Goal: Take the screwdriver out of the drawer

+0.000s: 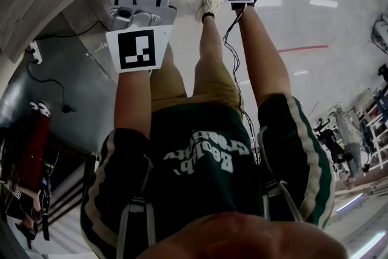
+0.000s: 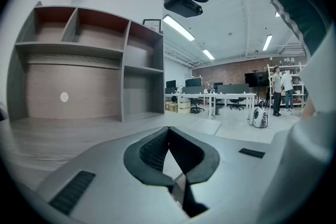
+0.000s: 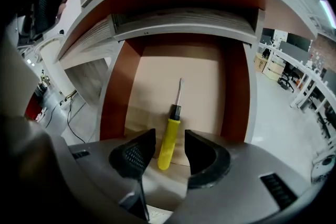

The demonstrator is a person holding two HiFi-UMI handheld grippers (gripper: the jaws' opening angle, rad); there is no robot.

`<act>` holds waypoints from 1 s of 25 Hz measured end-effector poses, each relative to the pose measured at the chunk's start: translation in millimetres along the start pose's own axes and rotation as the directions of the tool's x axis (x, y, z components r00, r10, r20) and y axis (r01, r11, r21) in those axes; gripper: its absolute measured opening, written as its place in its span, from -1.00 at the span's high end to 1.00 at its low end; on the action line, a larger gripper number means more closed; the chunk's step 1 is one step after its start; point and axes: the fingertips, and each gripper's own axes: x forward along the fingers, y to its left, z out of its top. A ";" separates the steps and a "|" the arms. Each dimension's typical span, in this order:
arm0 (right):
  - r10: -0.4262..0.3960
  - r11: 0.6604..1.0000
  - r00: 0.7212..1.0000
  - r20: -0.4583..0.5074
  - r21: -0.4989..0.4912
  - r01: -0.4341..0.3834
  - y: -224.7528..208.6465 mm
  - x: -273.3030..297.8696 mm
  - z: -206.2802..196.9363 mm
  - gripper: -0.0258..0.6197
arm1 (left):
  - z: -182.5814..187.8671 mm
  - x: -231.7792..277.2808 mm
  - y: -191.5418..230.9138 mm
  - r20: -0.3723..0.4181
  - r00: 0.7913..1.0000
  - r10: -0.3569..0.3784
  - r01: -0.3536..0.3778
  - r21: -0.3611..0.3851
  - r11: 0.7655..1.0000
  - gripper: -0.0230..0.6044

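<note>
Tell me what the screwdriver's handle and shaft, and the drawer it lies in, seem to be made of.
Screwdriver handle: likely plastic, with a smooth finish and an even bright yellow colour, ending in a black collar.
Shaft: probably steel. It is thin, grey and dull.
Drawer: looks like laminated board with a matte finish. Its walls are flat reddish-brown and its floor pale tan, and no grain can be made out.

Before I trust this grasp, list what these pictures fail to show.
Right gripper view: the right hand-held gripper covers the drawer's front; the screwdriver's tip is too small to identify.
Head view: that gripper and the top edge hide the screwdriver.
Left gripper view: faces shelves; no drawer in frame.
</note>
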 end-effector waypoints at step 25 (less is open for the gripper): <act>-0.027 1.000 0.999 0.021 0.005 0.026 -15.9 18.1 16.6 0.67 | -10.6 14.6 6.0 -0.008 1.000 0.003 -0.003 -0.007 1.000 0.87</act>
